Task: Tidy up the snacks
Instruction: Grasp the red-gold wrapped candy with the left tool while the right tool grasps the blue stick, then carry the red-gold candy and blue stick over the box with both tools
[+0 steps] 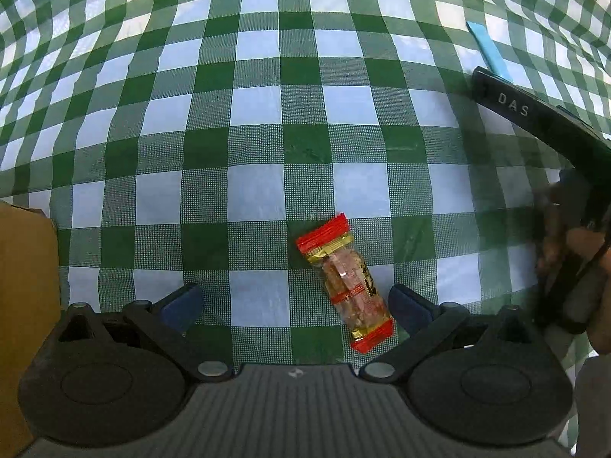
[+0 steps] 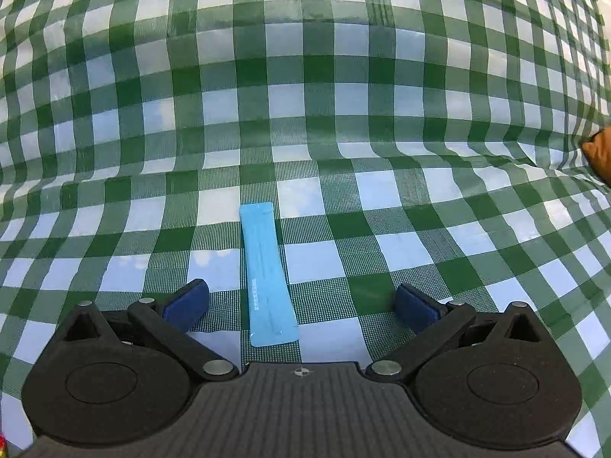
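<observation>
The left gripper [image 1: 296, 307] has its blue-padded fingers [image 1: 181, 307] spread wide and holds nothing; between them, nearer the right-hand pad and lying flat on the tabletop [image 1: 259, 129], is a snack packet [image 1: 349, 286] with red crimped ends, gold bands and a clear middle showing pale orange pieces, set at a slant with its far end leaning left. Whether the near end touches the right pad cannot be told; it lies just beside it. The tabletop carries a green-and-white checked cloth. At the left edge of this view stands the side of a brown cardboard box [image 1: 26, 305], and at the right edge the black body of the right gripper [image 1: 534, 114], marked DAS, reaches in, with a blue strip showing beyond it. The right gripper [image 2: 301, 307] likewise has its fingers [image 2: 187, 305] wide apart and grips nothing; a long, flat, light blue stick packet [image 2: 267, 274] lies on the checked cloth [image 2: 343, 122] between them, closer to the left pad, pointing away from the camera and touching neither pad. The cloth is rumpled into soft folds farther out, and a brown corner [image 2: 599, 152] pokes in at the right edge.
</observation>
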### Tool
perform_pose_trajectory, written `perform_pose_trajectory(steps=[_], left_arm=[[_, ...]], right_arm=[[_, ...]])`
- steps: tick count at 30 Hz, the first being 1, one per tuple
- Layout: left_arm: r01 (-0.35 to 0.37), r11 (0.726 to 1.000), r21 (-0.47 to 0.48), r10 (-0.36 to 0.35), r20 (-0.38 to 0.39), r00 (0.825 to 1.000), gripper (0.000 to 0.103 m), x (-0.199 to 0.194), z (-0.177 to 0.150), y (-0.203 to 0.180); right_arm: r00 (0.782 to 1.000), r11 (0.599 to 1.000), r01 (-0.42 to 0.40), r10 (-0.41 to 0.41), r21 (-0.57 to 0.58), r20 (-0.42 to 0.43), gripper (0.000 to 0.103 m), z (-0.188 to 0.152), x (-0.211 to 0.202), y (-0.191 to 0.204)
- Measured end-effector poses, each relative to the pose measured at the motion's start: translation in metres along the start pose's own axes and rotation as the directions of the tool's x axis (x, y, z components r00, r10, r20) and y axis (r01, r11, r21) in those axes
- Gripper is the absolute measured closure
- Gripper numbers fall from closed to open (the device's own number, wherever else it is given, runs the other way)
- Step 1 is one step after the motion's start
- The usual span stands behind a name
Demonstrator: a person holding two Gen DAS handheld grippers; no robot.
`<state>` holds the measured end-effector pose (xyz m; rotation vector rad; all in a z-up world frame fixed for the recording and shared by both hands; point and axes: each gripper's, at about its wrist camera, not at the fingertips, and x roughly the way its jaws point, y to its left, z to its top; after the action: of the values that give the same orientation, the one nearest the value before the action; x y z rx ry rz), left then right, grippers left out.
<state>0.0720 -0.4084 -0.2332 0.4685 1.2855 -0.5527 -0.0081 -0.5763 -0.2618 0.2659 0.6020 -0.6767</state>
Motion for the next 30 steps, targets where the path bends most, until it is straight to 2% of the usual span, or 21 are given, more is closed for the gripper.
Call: perform_pose_trajectory(steps=[2, 3, 4, 5, 6, 7, 9, 10, 12, 15, 20, 24, 28, 30], left_arm=[[0.004, 1.0, -0.008, -0.004, 0.0, 1.0, 0.001, -0.001, 0.0, 0.0], [-0.002, 1.0, -0.006, 0.002, 0.006, 1.0, 0.01, -0.002, -0.001, -0.002], [0.001, 1.0, 0.002, -0.001, 0.026, 1.0, 0.02, -0.008, 0.001, 0.002], [0.016, 1.0, 0.023, -0.017, 0.054, 0.998, 0.053, -0.017, 0.002, 0.003], [0.038, 0.998, 0.047, -0.041, 0.071, 0.997, 0.082, -0.025, 0.0, 0.002], [0.061, 0.997, 0.049, -0.064, 0.061, 0.996, 0.082, -0.028, 0.002, 0.005], [0.106, 0.994, 0.028, -0.107, 0.029, 0.994, 0.083, -0.029, 0.005, 0.014], [0.107, 0.994, 0.028, -0.108, 0.032, 0.994, 0.083, -0.034, 0.003, 0.017], [0.098, 0.994, 0.056, -0.102, 0.066, 0.993, 0.083, -0.049, -0.004, 0.024], [0.097, 0.991, 0.097, -0.108, 0.11, 0.988, 0.083, -0.078, -0.021, 0.038], [0.162, 0.977, 0.137, -0.18, 0.126, 0.976, 0.083, -0.142, -0.083, 0.066], [0.185, 0.966, 0.182, -0.214, 0.16, 0.964, 0.083, -0.195, -0.138, 0.093], [0.173, 0.961, 0.216, -0.22, 0.219, 0.951, 0.083, -0.245, -0.196, 0.132], [0.134, 0.964, 0.228, -0.193, 0.261, 0.946, 0.083, -0.265, -0.222, 0.153]], right_arm=[[1.0, 1.0, -0.003, 0.003, 0.004, 0.002, 0.0, 0.0, 0.002, -0.001], [1.0, 1.0, 0.001, -0.001, -0.001, 0.002, 0.0, 0.001, 0.005, -0.002], [1.0, 1.0, 0.002, -0.002, -0.004, 0.002, 0.008, 0.002, 0.004, -0.003], [1.0, 1.0, -0.001, 0.001, 0.006, 0.018, 0.02, 0.002, 0.001, -0.003], [0.999, 1.0, -0.005, 0.004, 0.013, 0.038, 0.06, 0.002, -0.003, -0.001], [0.999, 1.0, -0.004, 0.004, 0.004, 0.038, 0.081, 0.002, -0.007, -0.004], [1.0, 1.0, -0.009, 0.009, -0.023, 0.019, 0.083, 0.002, -0.013, -0.002], [1.0, 1.0, -0.011, 0.011, -0.017, 0.004, 0.083, 0.002, -0.02, -0.002], [1.0, 1.0, -0.025, 0.025, 0.019, -0.011, 0.084, 0.0, -0.038, -0.004], [0.999, 0.998, -0.041, 0.041, 0.042, 0.011, 0.084, -0.01, -0.09, 0.003], [0.998, 0.995, -0.056, 0.054, 0.078, 0.027, 0.084, -0.034, -0.195, 0.026], [0.995, 0.993, -0.075, 0.069, 0.095, 0.07, 0.083, -0.051, -0.289, 0.053], [0.989, 0.988, -0.117, 0.106, 0.098, 0.105, 0.084, -0.063, -0.371, 0.093], [0.985, 0.983, -0.145, 0.133, 0.11, 0.111, 0.084, -0.067, -0.409, 0.117]])
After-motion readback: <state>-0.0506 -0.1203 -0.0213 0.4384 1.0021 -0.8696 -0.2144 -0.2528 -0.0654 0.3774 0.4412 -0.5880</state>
